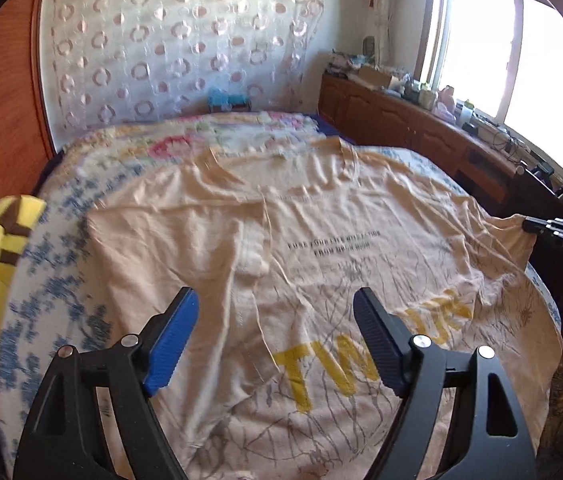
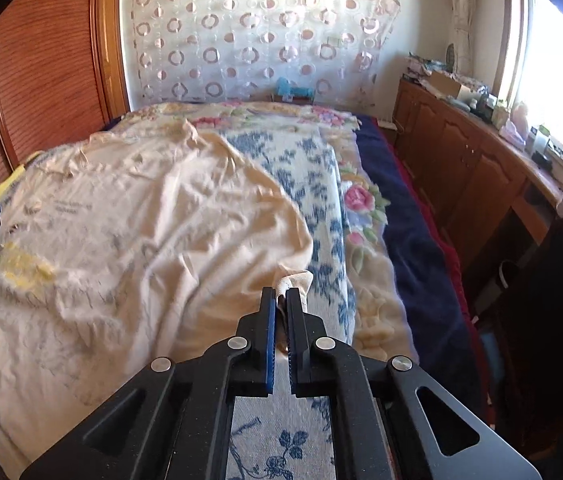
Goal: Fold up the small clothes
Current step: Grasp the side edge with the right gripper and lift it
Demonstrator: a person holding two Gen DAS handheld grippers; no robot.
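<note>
Pinching T-shirt (image 2: 161,208) hem, right gripper (image 2: 280,294) closed

The beige T-shirt (image 1: 321,240) is showing large yellow letters "TW", the rest of the word being creased and unreadable. Above those letters, two lines of small dark print are sitting, too blurred to read reliably.
</note>
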